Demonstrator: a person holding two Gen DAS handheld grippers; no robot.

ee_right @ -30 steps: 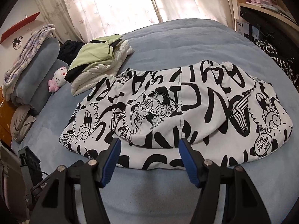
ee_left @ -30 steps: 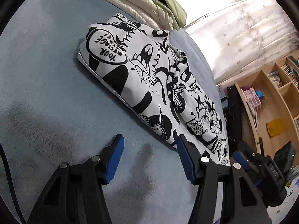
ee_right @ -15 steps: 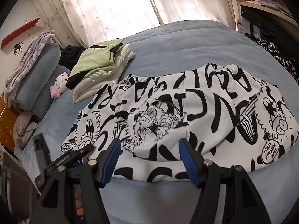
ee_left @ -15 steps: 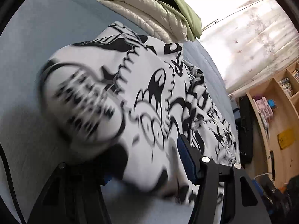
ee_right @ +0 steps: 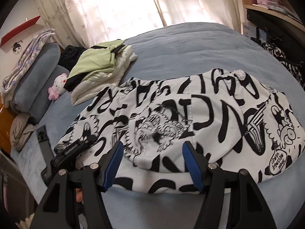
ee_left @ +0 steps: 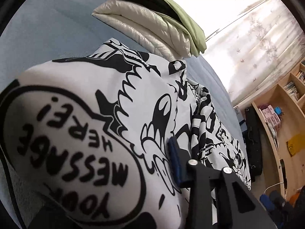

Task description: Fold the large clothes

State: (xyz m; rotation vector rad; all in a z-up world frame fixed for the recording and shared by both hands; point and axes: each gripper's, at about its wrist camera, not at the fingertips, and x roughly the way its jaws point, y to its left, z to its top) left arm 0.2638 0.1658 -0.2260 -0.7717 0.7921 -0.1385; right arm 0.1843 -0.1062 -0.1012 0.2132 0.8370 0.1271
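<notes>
Garment: we are seeing the white jacket with black cartoon print (ee_right: 190,114) lying on the blue-grey bedspread (ee_right: 190,43).
Left gripper (ee_right: 76,145): we are closing it, jacket corner between its jaws.
Right gripper (ee_right: 152,164): we are holding it apart, gripping nothing.

Daylight floods through the curtains (ee_right: 122,9) at the top of the right view and the upper right of the left view, blown out to near white. The bed (ee_right: 190,43) is evenly lit, with soft shadows. Fisheye bending curves all edges, and the corners go black. In the left view the near garment (ee_left: 76,143) is slightly blurred.
</notes>
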